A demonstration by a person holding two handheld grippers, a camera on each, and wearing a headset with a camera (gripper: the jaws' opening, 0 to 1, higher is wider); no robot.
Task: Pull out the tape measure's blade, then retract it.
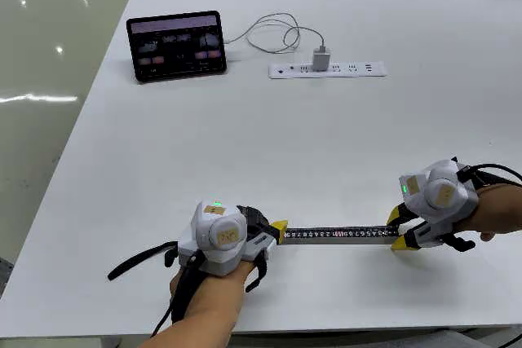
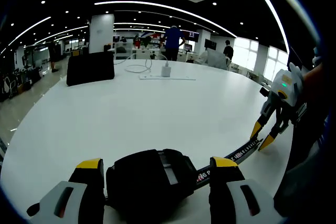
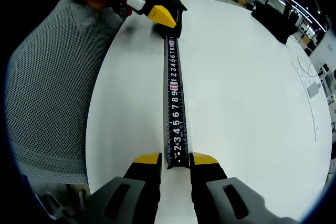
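**Operator:** Confirm the position of the work and the state of both sets of jaws.

**Technician:** The black, rounded plastic tape measure case [image 2: 152, 182] sits near the front edge of the white desk [image 1: 326, 120], towards its left corner. The left gripper [image 2: 156, 163] has its jaws clamped on the case, one on each flank. The dark, narrow metal blade [image 3: 174, 93] with white numerals lies drawn out flat on the desk. The right gripper [image 3: 176, 159] has its jaws closed across the blade's free end.

**Operator:** Which relation governs the next move?

**Technician:** The blade's long axis runs parallel to the front edge, from the case on the left to the free end on the right. Extension looks complete. Retraction probably requires the right gripper to travel back along that axis towards the case, without letting the blade snap in.
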